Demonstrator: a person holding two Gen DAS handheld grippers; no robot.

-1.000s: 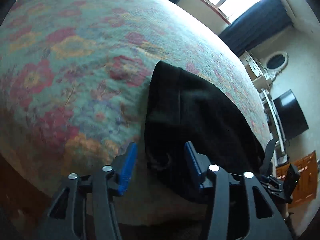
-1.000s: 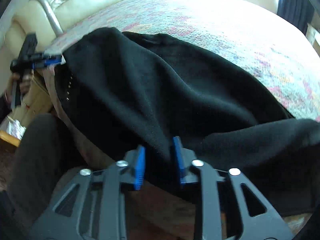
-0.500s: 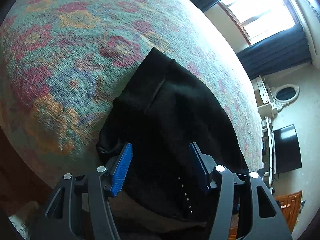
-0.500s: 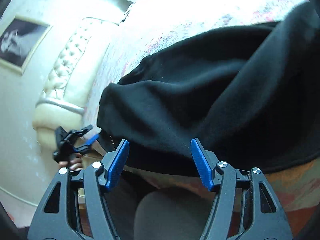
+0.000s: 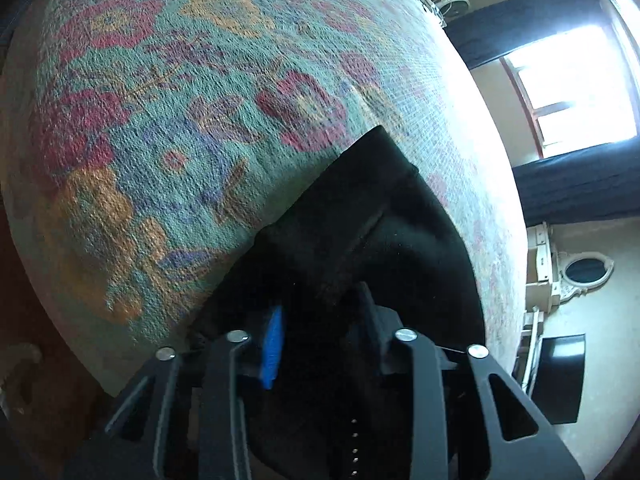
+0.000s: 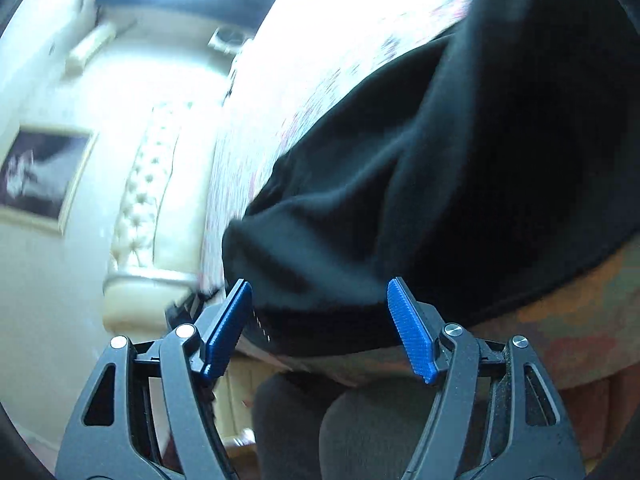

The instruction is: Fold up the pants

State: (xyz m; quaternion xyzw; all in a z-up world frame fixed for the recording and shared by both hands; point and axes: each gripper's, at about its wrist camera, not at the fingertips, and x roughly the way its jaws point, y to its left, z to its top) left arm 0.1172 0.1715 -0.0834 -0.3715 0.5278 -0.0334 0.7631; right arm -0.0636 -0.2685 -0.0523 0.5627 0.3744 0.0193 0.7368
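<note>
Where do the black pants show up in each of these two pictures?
Left wrist view: black pants fill the lower middle, running between the left gripper's fingers.
Right wrist view: the pants fill the right and centre, above the open right gripper.
Shared landmark: the floral bedspread beneath them.

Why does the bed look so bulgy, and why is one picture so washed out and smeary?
Left wrist view: the fisheye lens bows the floral bedspread into a dome, and the window glares white. Right wrist view: the headboard and framed picture are motion-blurred, the bedspread is bleached by overexposure, and the black pants lose their detail.
</note>
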